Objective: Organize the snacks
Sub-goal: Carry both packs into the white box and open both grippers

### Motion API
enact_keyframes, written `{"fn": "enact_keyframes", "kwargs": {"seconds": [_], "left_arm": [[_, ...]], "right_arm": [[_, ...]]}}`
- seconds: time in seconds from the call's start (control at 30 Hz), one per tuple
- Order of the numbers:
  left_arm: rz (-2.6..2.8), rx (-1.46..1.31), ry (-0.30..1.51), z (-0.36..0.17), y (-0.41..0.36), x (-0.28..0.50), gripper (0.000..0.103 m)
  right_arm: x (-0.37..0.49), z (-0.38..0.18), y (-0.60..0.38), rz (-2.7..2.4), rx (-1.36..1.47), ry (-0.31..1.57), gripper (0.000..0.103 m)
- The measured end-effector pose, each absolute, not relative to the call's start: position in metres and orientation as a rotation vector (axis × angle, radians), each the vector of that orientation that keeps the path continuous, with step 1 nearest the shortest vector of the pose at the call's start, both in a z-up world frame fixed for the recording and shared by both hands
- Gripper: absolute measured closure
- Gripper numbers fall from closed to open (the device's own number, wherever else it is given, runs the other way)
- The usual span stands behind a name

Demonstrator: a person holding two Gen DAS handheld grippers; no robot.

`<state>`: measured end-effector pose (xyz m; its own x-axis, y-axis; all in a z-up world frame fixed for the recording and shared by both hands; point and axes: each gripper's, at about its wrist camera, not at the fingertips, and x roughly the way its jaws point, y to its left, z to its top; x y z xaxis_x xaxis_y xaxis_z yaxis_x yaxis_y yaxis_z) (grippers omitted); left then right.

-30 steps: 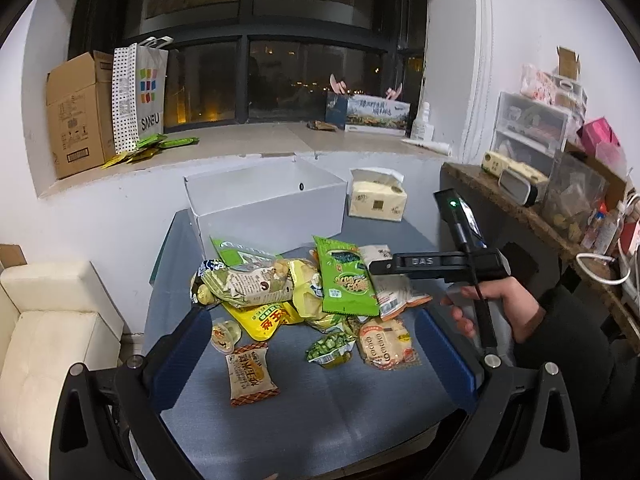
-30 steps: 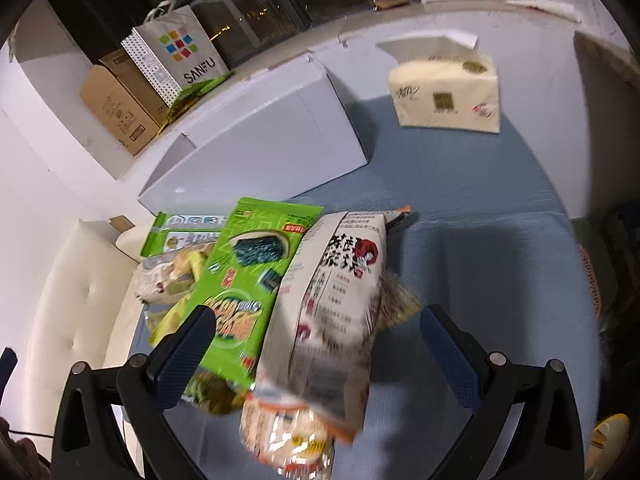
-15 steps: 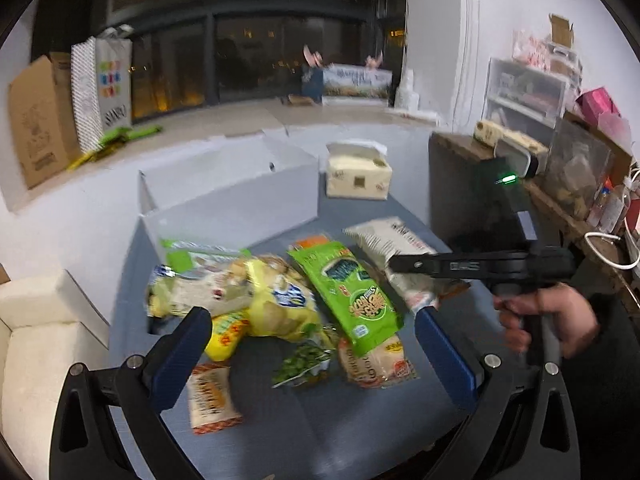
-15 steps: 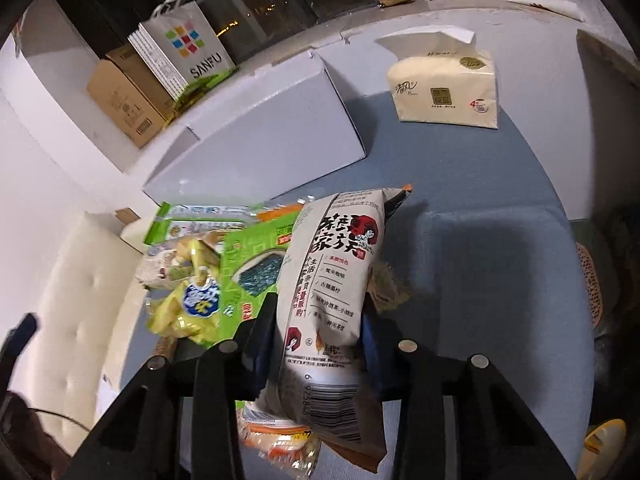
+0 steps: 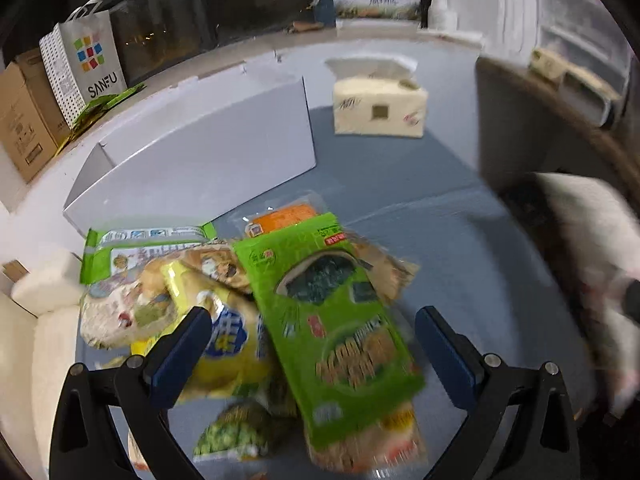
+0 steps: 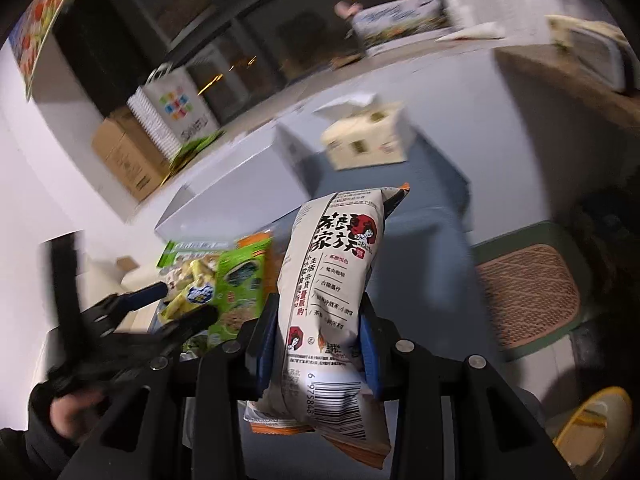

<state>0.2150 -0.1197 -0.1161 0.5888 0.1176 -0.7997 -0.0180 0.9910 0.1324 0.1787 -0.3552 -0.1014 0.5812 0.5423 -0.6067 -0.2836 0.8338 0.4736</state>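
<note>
Blue pads of the right gripper (image 6: 318, 342) pinch a tall white snack bag (image 6: 334, 280) at its lower half; the jaws have just been closing and now press into both sides of it, so the pouch stands upright between them, clear of the counter (image 6: 432, 240). Its bottom edge, with a barcode, is partly covered by the gripper's black frame, and an orange-edged layer shows beneath it that cannot be told apart from the bag.

In the left wrist view the left gripper (image 5: 312, 346) has its jaws spread wide, one pad on either side of the snack pile (image 5: 256, 320), touching nothing that can be made out. A green seaweed packet (image 5: 332, 320) lies on top, between the pads, overlapping a yellow packet (image 5: 224, 344) and a pale printed bag (image 5: 132, 304). The lowest packets are smeared by motion blur and cut by the frame edge. At the right edge a pale blurred shape is unreadable.

Beyond the pile sits a white open box (image 5: 208, 152), its inside hidden from both cameras. Farther back a tissue pack (image 5: 378, 108) rests on the counter. On the window ledge stand a SANFU paper bag (image 5: 86, 66) and a cardboard carton (image 5: 20, 120), cut off at the left.
</note>
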Motion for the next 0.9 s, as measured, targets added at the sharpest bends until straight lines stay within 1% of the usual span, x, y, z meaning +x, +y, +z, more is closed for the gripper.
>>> {"fn": "enact_keyframes", "kwargs": {"seconds": [0.1,0.13,0.17,0.2,0.23,0.27,0.3,0.43,0.57,0.73,0.9], "left_arm": [[0.106,0.099,0.989,-0.134,-0.120,0.229,0.000],[0.107,0.100,1.003,-0.139,-0.119,0.233,0.001],[0.103,0.103,1.008,-0.142,-0.119,0.234,0.005],[0.104,0.113,1.005,-0.143,-0.119,0.235,0.022],[0.106,0.120,0.995,-0.143,-0.119,0.235,0.032],[0.092,0.094,0.994,-0.141,-0.116,0.235,0.033],[0.090,0.078,0.997,-0.139,-0.113,0.235,0.038],[0.018,0.029,0.949,-0.123,-0.104,0.220,0.040],[-0.080,-0.082,0.863,-0.092,-0.080,0.196,0.040],[-0.143,-0.178,0.723,-0.048,-0.033,0.161,0.040],[-0.104,-0.271,0.628,-0.018,0.033,0.161,0.040]], "right_arm": [[0.169,-0.102,-0.369,0.477,0.375,0.812,0.064],[0.167,-0.102,-0.370,0.475,0.377,0.812,0.064],[0.166,-0.100,-0.371,0.477,0.379,0.806,0.064],[0.165,-0.099,-0.370,0.477,0.372,0.802,0.064],[0.164,-0.097,-0.368,0.478,0.362,0.799,0.064],[0.163,-0.096,-0.366,0.479,0.352,0.794,0.064],[0.162,-0.094,-0.363,0.484,0.344,0.791,0.064],[0.159,-0.091,-0.353,0.505,0.320,0.784,0.064],[0.160,-0.088,-0.341,0.525,0.300,0.783,0.064],[0.174,-0.077,-0.312,0.585,0.254,0.776,0.064],[0.209,-0.057,-0.267,0.662,0.191,0.763,0.064]]}}
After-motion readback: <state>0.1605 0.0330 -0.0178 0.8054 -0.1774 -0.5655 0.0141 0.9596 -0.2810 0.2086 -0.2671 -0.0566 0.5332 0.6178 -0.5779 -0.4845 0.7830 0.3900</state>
